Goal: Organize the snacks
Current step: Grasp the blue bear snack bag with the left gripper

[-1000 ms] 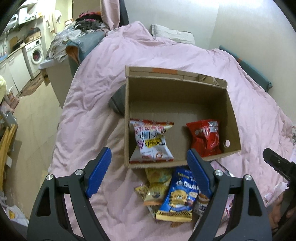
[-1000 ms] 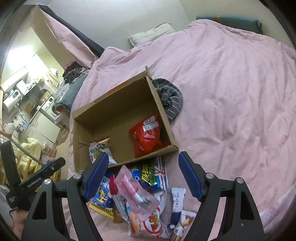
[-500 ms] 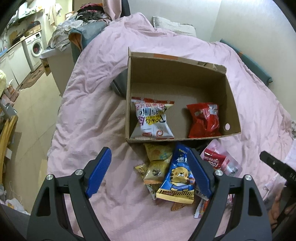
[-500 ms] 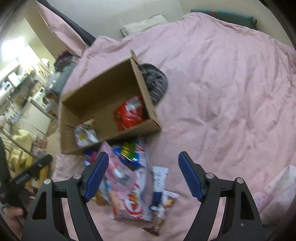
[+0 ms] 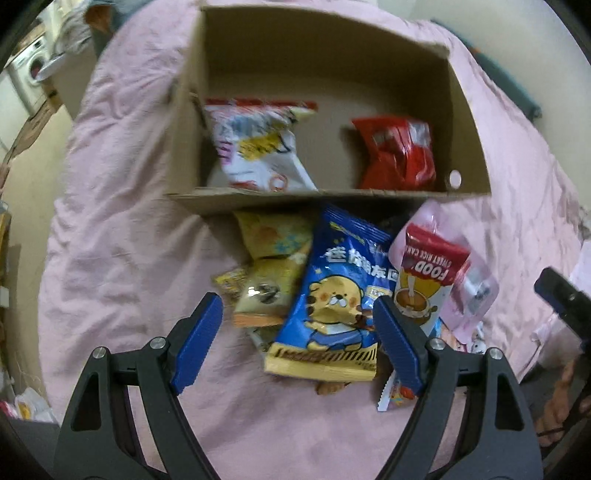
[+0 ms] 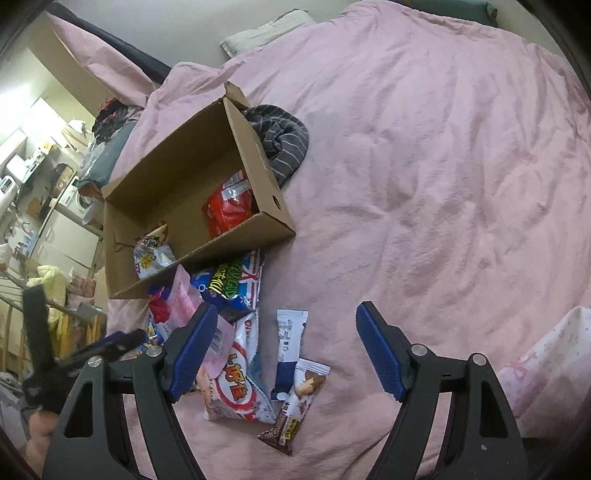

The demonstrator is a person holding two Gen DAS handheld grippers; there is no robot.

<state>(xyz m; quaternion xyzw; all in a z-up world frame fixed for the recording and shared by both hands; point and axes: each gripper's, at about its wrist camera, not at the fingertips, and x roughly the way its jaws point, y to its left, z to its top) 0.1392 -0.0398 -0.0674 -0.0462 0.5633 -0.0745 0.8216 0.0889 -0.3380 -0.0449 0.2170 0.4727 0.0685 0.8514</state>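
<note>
An open cardboard box (image 5: 469, 122) (image 6: 240, 140) lies on a pink bedspread, holding a white chip bag (image 5: 258, 147) and a red bag (image 5: 399, 155) (image 6: 229, 210). In front of it lies a heap of snacks. My left gripper (image 5: 295, 328) is open above the heap, with a blue bear bag (image 5: 340, 295) and a yellow packet (image 5: 264, 291) between its fingers, untouched. A red and white rice cake pouch (image 5: 428, 280) lies just right. My right gripper (image 6: 284, 347) is open over a white and blue bar (image 6: 290, 347), a brown bar (image 6: 295, 413) and a red and white bag (image 6: 236, 387).
A grey striped garment (image 6: 284, 140) lies bunched against the box's far side. The pink bedspread (image 6: 443, 184) stretches wide to the right. A pillow (image 6: 258, 33) lies at the bed's head. Beyond the bed's left edge are cabinets and a washing machine (image 5: 29, 70).
Both grippers have tipped downward and sunk toward the snack heap; the box has slid up in both views. The left one now frames the blue bear bag. Both jaws stay equally wide.
</note>
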